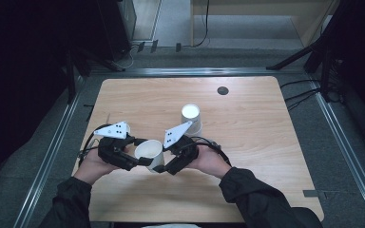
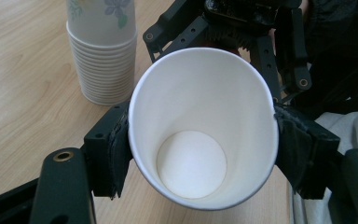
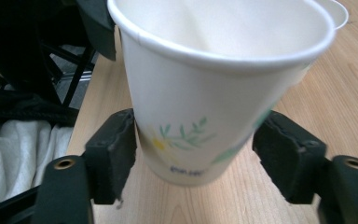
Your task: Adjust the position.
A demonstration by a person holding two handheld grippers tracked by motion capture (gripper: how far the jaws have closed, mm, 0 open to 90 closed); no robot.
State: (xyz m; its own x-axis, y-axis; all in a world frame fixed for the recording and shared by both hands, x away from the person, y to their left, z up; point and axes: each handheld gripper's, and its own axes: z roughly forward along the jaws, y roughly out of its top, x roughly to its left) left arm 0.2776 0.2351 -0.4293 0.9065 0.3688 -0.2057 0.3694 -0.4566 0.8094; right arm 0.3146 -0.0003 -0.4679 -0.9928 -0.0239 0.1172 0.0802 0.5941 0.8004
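Paper cup (image 2: 204, 135) pinched in left claw (image 2: 200, 149), cup stack (image 2: 102, 51) behind, right claw (image 3: 200, 156) w/ gap.

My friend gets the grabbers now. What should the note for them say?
Left gripper: shut on the paper cup; both pads squeeze its sides near the rim, which bulges into an oval.
Right gripper: jaws stand open around the cup's lower part; one pad is beside the wall, the other is apart from it.
Things: the cup is between both grippers, over the near side of the table. The stack of cups stands behind it.
Done: one cup is off the stack and has passed to the left gripper.
Left: probably draw the right gripper away and set the cup down.
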